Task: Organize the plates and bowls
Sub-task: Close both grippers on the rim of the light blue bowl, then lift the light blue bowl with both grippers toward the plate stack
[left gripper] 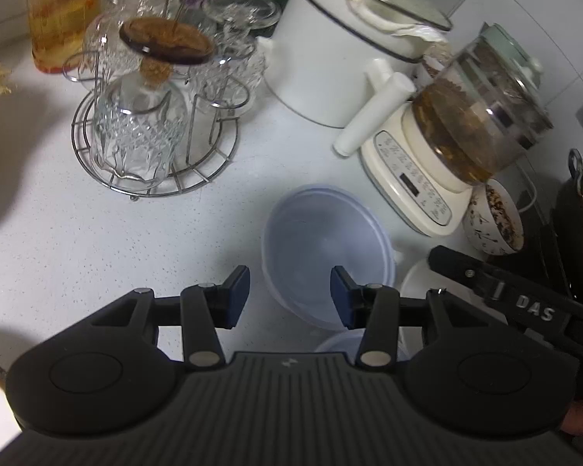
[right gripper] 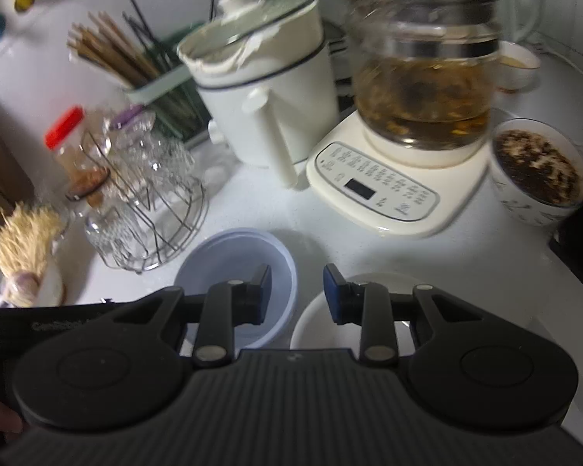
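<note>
My left gripper [left gripper: 290, 297] hangs above the counter with its two fingers spread wide, nothing between the blue pads [left gripper: 239, 297]. Both finger links angle outward from the ribbed black body near the camera. My right gripper [right gripper: 297, 295] is level with it on the right, its jaws also parted and empty, the right pad [right gripper: 332, 295] showing blue and the left one in shadow. In the left wrist view, the right gripper's black body [left gripper: 524, 306] reaches in from the right edge, close beside my left one. In the right wrist view, the left gripper's body [right gripper: 39, 324] shows at the near left edge. A bit of my skin [left gripper: 581, 421] shows at the near right corner of the left view.
</note>
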### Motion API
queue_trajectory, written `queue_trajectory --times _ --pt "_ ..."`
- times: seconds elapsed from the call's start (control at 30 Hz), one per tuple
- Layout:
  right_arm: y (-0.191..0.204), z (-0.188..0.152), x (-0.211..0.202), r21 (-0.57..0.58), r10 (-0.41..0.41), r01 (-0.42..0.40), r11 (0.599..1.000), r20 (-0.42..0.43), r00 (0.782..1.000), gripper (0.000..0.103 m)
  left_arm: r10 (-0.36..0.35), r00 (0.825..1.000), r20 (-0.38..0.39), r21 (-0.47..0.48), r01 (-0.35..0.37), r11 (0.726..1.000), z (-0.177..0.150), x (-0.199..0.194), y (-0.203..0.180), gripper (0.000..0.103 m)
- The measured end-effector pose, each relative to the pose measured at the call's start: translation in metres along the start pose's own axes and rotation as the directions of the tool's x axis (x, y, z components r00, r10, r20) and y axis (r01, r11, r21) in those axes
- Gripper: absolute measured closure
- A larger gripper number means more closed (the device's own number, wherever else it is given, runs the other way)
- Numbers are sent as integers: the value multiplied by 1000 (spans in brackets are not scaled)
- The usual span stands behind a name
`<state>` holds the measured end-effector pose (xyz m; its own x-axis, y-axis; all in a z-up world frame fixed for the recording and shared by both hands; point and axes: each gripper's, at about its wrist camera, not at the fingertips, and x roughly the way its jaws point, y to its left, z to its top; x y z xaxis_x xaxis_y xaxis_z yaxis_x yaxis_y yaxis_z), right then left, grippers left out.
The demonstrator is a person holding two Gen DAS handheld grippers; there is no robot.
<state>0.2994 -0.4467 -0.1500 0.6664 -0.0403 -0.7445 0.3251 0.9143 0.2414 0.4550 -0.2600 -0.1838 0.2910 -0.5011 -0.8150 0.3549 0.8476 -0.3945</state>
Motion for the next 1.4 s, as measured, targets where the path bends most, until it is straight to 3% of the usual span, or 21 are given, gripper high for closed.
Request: queue_trajectory --times 0.13,0.3,0.53,0.8,1.07,1.4 --pt "5 4 24 -13 20 -20 1000 -46 999 70 -1 1000 -6 -25 1 1000 -1 12 9 54" --pt "9 5 45 -42 24 -28 999 -86 996 70 -5 1000 -1 -52 5 999 -2 22 14 70" --pt "10 5 61 -76 17 -27 997 -128 992 89 -9 1000 -7 -85 9 996 4 33 19 92" --pt "10 13 51 -57 43 -49 997 -109 993 89 0 1000 -8 -71 0 998 9 23 13 92" --pt "17 25 9 -57 59 -61 997 -30 998 89 -14 999 43 -20 15 1000 20 -16 -6 92" --pt "11 14 -32 -18 69 -68 998 25 997 89 -43 997 58 -38 46 998 7 -47 -20 92"
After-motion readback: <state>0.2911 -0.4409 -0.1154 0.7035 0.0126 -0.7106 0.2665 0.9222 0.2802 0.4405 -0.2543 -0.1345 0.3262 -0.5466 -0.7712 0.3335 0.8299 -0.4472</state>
